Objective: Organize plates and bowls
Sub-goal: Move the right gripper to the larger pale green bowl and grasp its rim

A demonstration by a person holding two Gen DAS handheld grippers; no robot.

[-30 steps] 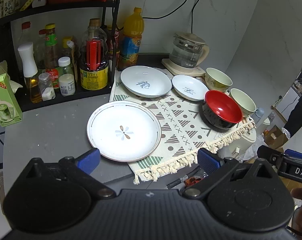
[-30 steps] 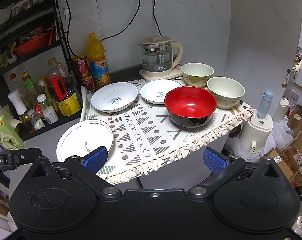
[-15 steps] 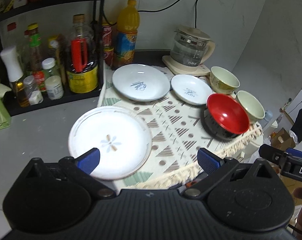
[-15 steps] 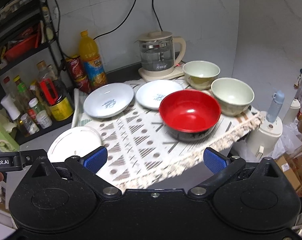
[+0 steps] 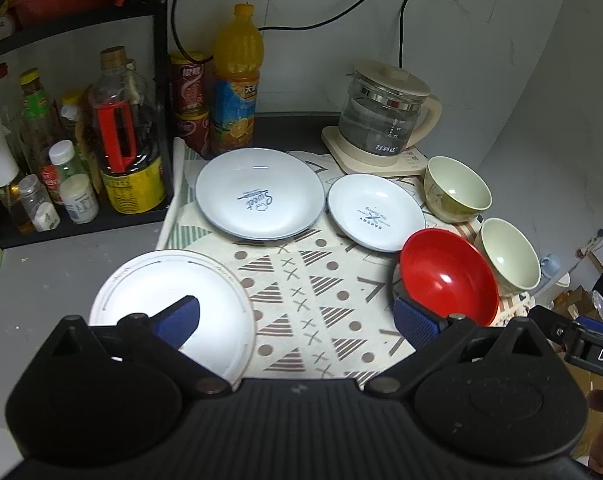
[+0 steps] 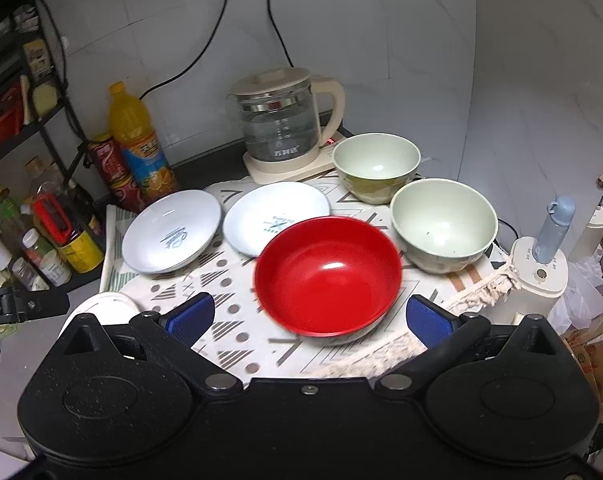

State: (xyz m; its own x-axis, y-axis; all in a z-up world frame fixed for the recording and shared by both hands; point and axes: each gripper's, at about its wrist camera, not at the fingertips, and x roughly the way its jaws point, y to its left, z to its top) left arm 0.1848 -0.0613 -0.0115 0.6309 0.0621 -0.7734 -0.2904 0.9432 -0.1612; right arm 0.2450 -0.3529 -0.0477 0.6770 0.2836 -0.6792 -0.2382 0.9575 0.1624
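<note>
On a patterned cloth (image 5: 301, 296) lie a large white plate (image 5: 169, 300) at the near left, a light blue plate (image 5: 260, 193) marked "Sweet", and a smaller blue-white plate (image 5: 375, 212). A red bowl (image 6: 328, 276) stands near the cloth's front right, with two pale green bowls (image 6: 443, 224) (image 6: 375, 166) behind it. My left gripper (image 5: 295, 322) is open and empty, its left finger over the white plate. My right gripper (image 6: 309, 318) is open and empty, just before the red bowl.
A glass kettle (image 6: 283, 120) on its base stands at the back. A black rack (image 5: 157, 92) with bottles and jars is at the left, an orange juice bottle (image 5: 235, 80) and red cans (image 5: 187, 84) beside it. A white appliance (image 6: 539, 276) stands off the table's right edge.
Both grippers have moved forward and closer over the table. The left one now hangs over the white plate and cloth; the right one has closed in on the red bowl. Both stay open.
</note>
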